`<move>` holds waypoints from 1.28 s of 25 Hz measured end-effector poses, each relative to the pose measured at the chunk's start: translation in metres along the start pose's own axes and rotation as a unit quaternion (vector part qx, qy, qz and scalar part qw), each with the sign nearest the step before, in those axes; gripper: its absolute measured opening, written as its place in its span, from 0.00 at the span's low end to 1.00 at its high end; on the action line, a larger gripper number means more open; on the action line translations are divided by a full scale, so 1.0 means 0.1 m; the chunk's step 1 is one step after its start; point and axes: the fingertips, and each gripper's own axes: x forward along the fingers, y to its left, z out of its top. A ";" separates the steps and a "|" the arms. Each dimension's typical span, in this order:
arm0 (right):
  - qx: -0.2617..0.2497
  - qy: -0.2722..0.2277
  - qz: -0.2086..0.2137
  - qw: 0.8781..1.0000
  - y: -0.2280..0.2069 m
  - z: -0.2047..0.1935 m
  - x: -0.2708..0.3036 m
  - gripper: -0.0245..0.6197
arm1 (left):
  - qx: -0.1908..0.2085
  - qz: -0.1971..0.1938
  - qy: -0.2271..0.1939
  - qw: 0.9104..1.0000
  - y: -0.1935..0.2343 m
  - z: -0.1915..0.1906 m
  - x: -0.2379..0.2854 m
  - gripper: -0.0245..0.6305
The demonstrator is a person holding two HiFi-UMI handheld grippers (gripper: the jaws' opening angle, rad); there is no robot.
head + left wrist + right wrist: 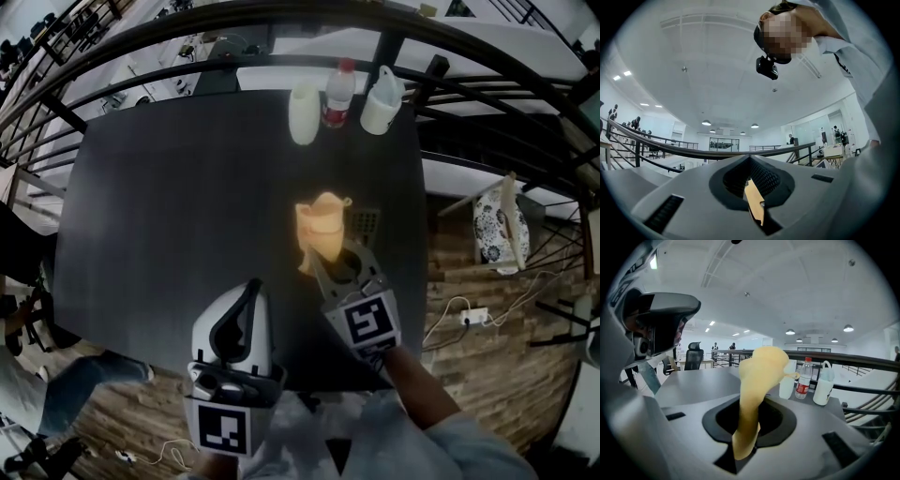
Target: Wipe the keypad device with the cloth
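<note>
On the table [169,206], keypad device [365,223] just right of the cloth [319,225]; bottle [338,94] behind, between cup [303,114] and jug [382,101].

Right gripper [339,267]: light grey, black-and-white square marker.
Cloth [757,380]: plain yellow-orange, between its jaws.
Keypad device [366,222]: dark grey, key grid, beside those jaws.
Bottle [338,94]: red cap and label, beyond the jaws.
Table [169,216]: black.
</note>
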 end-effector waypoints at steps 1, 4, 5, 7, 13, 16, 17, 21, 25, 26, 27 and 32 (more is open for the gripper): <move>0.005 -0.006 0.001 1.000 0.01 0.00 0.05 0.15 | 0.000 0.000 0.001 1.000 0.02 0.00 0.00 0.06; 0.008 -0.005 0.006 1.000 0.02 -0.06 0.20 0.15 | -0.002 0.002 0.005 1.000 0.09 -0.03 -0.02 0.06; 0.008 0.002 0.007 1.000 0.02 -0.09 0.24 0.15 | -0.003 0.002 0.007 1.000 0.11 -0.04 -0.02 0.06; 0.012 0.017 0.006 1.000 0.01 -0.16 0.30 0.15 | -0.002 0.000 0.008 1.000 0.13 -0.05 -0.03 0.06; 0.033 0.046 -0.017 0.998 -0.15 -0.32 0.37 0.15 | -0.007 -0.006 0.009 1.000 0.15 -0.07 0.03 0.06; 0.036 0.053 -0.028 0.998 -0.23 -0.37 0.35 0.15 | -0.009 -0.009 0.010 1.000 0.14 -0.08 0.05 0.06; 0.039 0.054 -0.032 0.997 -0.26 -0.38 0.34 0.15 | -0.009 -0.010 0.011 1.000 0.13 -0.09 0.06 0.06; 0.052 0.058 -0.049 0.996 -0.40 -0.44 0.28 0.15 | -0.011 -0.017 0.014 1.000 0.10 -0.11 0.10 0.06; 0.058 0.060 -0.064 0.994 -0.54 -0.48 0.19 0.15 | -0.011 -0.023 0.014 1.000 0.03 -0.12 0.13 0.06; 0.059 0.061 -0.069 0.994 -0.57 -0.49 0.17 0.15 | -0.011 -0.025 0.014 1.000 0.01 -0.12 0.14 0.06; 0.061 0.062 -0.073 0.994 -0.61 -0.49 0.15 0.15 | -0.011 -0.027 0.013 0.999 -0.01 -0.11 0.15 0.06; 0.067 0.065 -0.092 0.991 -0.76 -0.56 0.02 0.15 | -0.013 -0.036 0.014 0.999 -0.09 -0.11 0.18 0.06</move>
